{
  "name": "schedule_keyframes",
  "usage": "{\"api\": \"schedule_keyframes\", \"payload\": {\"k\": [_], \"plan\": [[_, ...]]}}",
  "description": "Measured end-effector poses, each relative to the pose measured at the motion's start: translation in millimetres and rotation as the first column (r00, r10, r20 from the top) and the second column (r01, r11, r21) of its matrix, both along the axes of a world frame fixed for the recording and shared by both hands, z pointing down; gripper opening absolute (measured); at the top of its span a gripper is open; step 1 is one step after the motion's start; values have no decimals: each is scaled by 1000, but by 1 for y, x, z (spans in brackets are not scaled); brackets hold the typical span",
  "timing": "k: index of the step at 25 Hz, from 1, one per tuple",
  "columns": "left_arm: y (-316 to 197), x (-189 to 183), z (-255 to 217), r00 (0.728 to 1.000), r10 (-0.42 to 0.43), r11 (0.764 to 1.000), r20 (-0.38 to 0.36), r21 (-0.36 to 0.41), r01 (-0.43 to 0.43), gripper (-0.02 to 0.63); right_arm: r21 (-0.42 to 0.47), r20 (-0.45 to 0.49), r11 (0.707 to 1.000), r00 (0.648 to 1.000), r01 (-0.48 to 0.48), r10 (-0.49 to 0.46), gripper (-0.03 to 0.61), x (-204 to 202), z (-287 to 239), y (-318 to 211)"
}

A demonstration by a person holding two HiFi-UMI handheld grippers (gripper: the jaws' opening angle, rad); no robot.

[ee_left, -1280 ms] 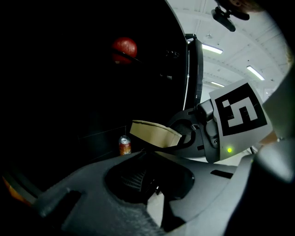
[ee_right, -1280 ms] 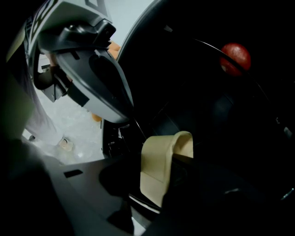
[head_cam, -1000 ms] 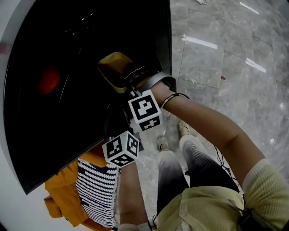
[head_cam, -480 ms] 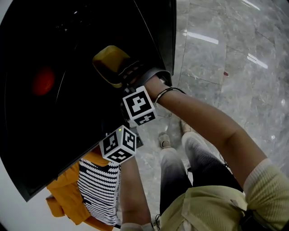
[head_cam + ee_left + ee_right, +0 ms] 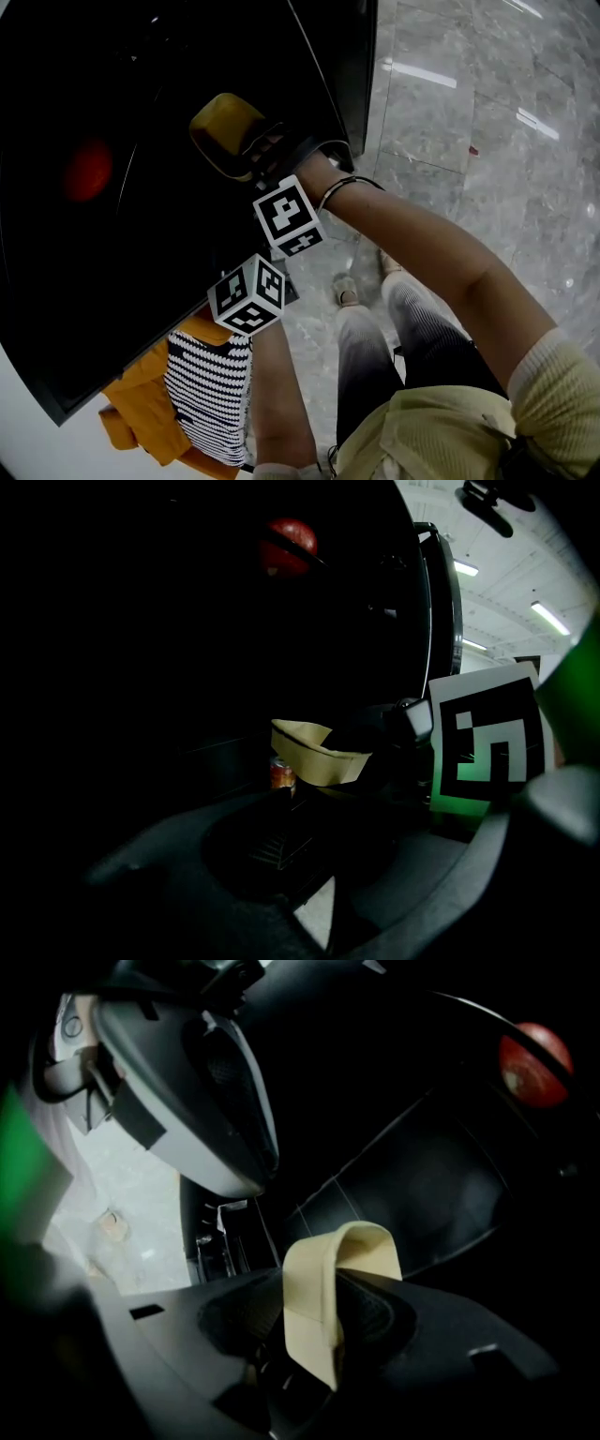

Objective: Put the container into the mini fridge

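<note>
Red round object (image 5: 87, 170) glowing out of the dark, up on the left. A small red-orange can (image 5: 281, 774) stands upright, low in the shadows. Grey marble floor (image 5: 459, 103) shines with strip-light reflections, 2 shoes (image 5: 347, 292) planted on it. Orange garment (image 5: 131, 422) bottom left, black-and-white striped cloth (image 5: 206, 394) right against it.

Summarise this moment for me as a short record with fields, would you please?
place: mini fridge, open, dark inside
item: container, tan, tilted, at the fridge's mouth
right: right gripper clamps its rim; its jaws have just been opening slightly
left: left gripper open, nothing between its jaws
inside: red round item; small can
status: container apparently not yet set down
</note>
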State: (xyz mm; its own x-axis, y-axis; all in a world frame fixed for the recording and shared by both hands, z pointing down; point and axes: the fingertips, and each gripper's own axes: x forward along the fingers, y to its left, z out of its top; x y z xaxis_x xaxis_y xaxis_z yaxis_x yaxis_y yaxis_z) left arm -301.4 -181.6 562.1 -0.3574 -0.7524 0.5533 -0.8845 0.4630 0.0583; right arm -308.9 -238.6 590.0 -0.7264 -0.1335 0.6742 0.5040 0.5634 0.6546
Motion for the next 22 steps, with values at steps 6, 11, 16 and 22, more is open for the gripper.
{"api": "schedule_keyframes", "payload": {"k": [6,11,16,22], "plan": [[-6,1,1,1000,25,1000,2,-2,-25,34,-61,4,998,1000,-22,22,204,-4,5,-2],[-10,2,-7,999,49,999,5,-1,-49,71,-133,1,991,1000,-15,15,238,-1,2,3],[-4,3,-7,999,54,998,4,10,-54,83,-158,31,987,998,-43,48,242,7,-1,6],[0,11,-17,997,73,997,9,26,-73,84,-210,143,971,979,-112,144,242,17,-22,10]]}}
